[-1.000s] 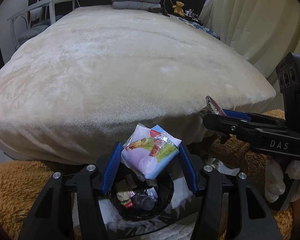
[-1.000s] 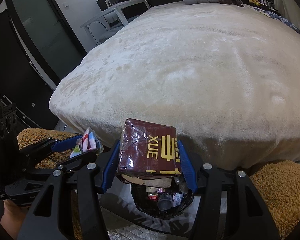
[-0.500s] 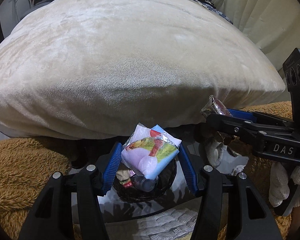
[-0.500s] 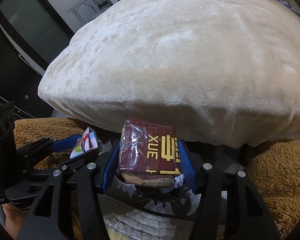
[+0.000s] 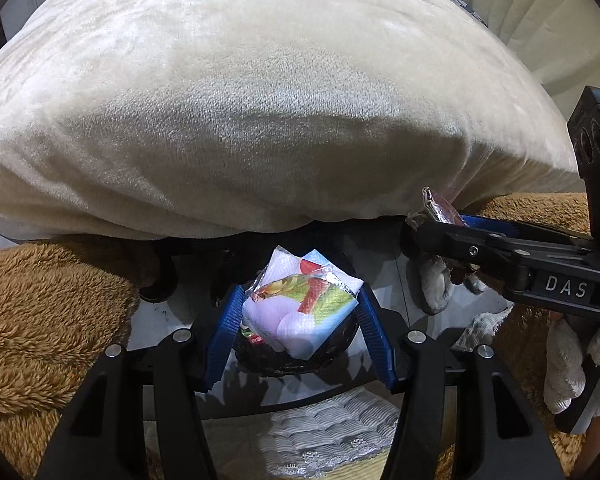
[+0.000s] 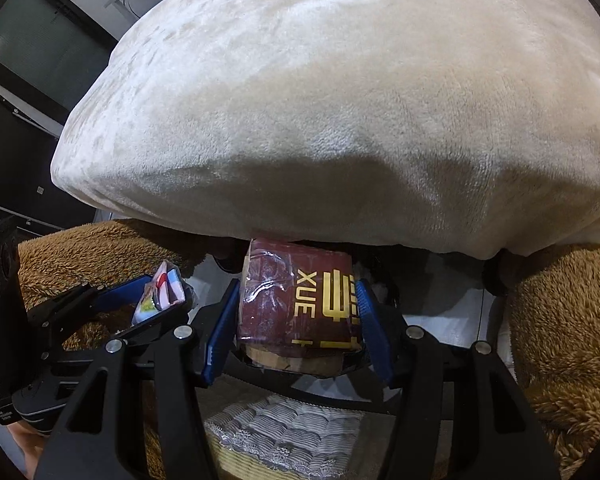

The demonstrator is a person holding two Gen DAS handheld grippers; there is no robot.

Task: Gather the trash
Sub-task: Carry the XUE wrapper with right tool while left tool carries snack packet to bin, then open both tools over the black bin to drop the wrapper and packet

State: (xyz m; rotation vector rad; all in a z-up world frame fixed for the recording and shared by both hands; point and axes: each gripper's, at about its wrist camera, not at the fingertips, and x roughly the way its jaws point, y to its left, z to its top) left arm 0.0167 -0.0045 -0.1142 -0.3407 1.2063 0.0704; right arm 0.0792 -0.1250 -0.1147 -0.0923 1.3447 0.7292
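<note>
Below me, the left gripper (image 5: 298,322) had its ribbed blue pads clamped on a crinkly plastic snack wrapper (image 5: 300,306), pastel and printed in pink, green and red, its foil edge creased. That packet hung directly above the small round black bin (image 5: 296,360), whose glossy liner held a few bits of rubbish. My right gripper (image 6: 296,320) pinched a boxy maroon packet (image 6: 296,304) in shiny clear film with gold lettering, sides pressed flat by the blue pads; it blocked the bin from that camera, so I could only place it over the same spot, just right of the wrapper as the left camera showed the two tools side by side.

Behind the bin rose the bed (image 5: 260,100), draped in a plush cream blanket with a soft, velvety nap, its rounded edge overhanging the bin. Shaggy brown rugs (image 5: 40,312) lay on either side of the bin over a pale glossy floor. Nearer than the bin sat a grey quilted mat (image 5: 320,428) with a scalloped pattern. Right of the bin, a white knit-gloved hand (image 5: 576,364) gripped the other tool's handle. Pale pleated curtains (image 5: 560,20) hung beyond the bed, far right.
</note>
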